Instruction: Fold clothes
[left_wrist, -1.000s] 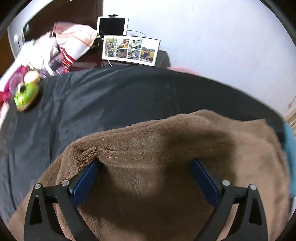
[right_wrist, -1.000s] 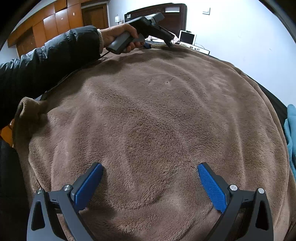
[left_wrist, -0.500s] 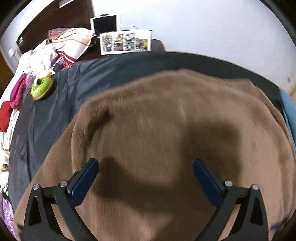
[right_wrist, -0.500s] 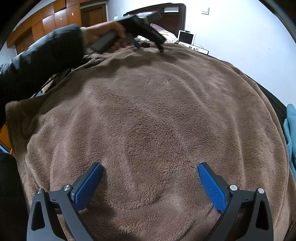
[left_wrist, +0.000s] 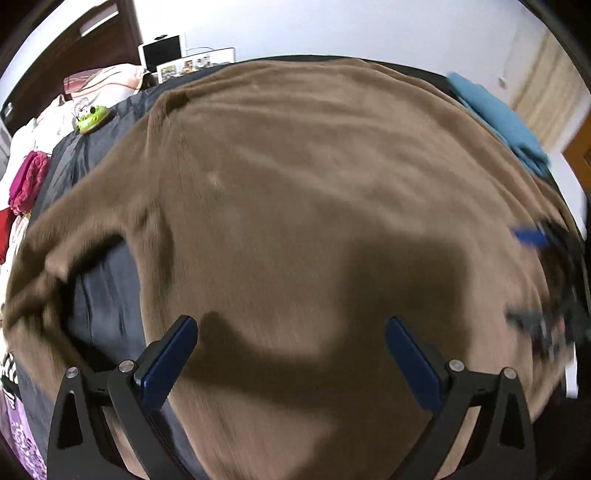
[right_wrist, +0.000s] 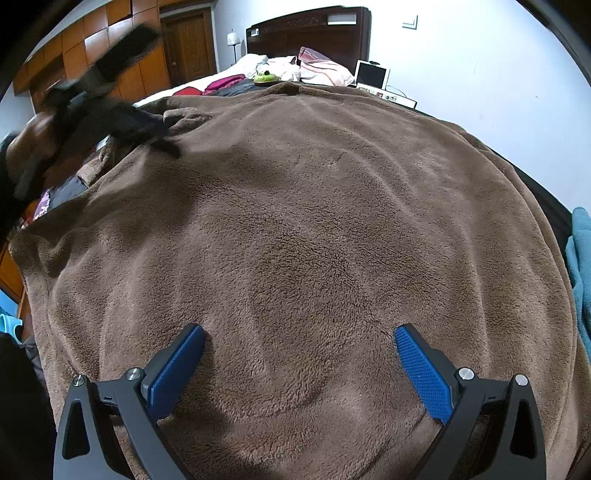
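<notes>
Both claws, left and right, gape apart above our brown fleece; nothing clamped; teal cloth beside fleece.

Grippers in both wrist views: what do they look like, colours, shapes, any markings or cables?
Both look alike. The left gripper and right gripper each have two black, angular finger arms with triangular cut-outs and silver round screw heads. Each finger ends in a flat blue pad; the right gripper's pads show a fine knurled grid texture. No cables or markings show. The left gripper, seen blurred from the right view, is all dark.
</notes>
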